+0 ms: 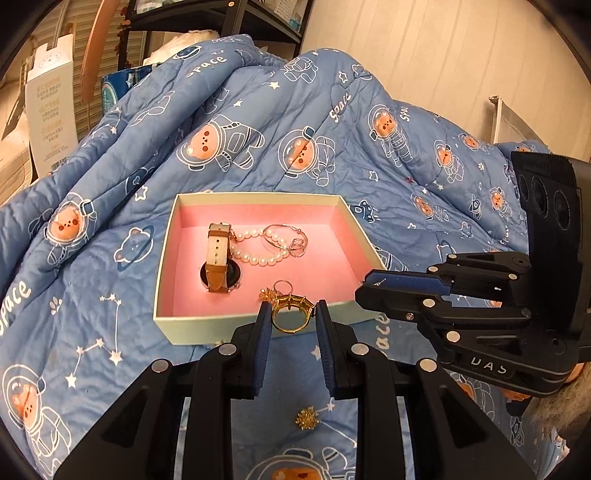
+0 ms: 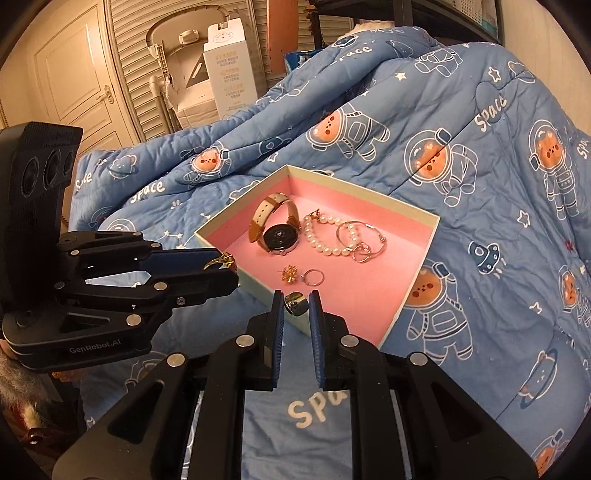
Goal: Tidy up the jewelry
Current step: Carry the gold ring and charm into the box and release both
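Note:
A pale box with a pink lining (image 1: 255,328) (image 2: 413,236) lies on the blue quilt. In it are a brown-strap watch (image 1: 218,258) (image 2: 275,229), a pearl bracelet (image 1: 255,251) (image 2: 325,236), a thin bangle (image 1: 286,238) (image 2: 364,236), a small ring (image 2: 313,277) and a gold flower earring (image 2: 290,274). My left gripper (image 1: 291,314) is shut on a gold ring (image 1: 291,314) at the box's near wall; it also shows in the right wrist view (image 2: 221,264). My right gripper (image 2: 296,304) is shut on a dark-stone ring (image 2: 296,303) over the box's near corner.
A second gold flower earring (image 1: 307,418) lies on the quilt (image 1: 92,295) under my left gripper. The quilt rises in a heap behind the box. A white carton (image 2: 229,62) and a black shelf (image 1: 221,18) stand beyond the bed.

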Available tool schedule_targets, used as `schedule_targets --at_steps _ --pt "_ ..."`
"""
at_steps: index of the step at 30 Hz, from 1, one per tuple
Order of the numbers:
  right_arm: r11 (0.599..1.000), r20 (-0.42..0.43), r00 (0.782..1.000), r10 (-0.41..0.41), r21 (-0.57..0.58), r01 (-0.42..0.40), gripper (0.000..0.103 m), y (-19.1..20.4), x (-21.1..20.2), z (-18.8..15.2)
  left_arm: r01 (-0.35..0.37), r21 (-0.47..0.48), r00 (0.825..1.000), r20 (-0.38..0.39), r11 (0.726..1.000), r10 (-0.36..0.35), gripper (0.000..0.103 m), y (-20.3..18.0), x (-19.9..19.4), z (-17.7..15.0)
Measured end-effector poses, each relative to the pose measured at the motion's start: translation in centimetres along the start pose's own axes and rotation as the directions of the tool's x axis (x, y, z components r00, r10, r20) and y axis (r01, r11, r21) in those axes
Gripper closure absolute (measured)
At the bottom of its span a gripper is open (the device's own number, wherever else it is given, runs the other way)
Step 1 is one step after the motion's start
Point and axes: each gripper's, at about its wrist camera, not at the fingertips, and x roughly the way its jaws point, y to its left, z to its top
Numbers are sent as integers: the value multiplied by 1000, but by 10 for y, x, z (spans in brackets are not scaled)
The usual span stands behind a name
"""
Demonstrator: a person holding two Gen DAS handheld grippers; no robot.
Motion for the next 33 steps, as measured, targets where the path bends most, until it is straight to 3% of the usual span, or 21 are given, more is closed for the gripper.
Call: schedule_targets --at_steps 12,20,33 --pt "998 -65 996 -68 -14 67 89 -30 38 35 -22 55 997 -72 998 26 79 5 40 31" --pt "997 -127 989 -72 0 73 89 -45 69 56 -33 102 989 -138 994 47 79 -1 73 40" --pt "997 -208 976 -64 32 72 89 -56 107 71 -39 99 980 -192 994 57 79 4 102 42"
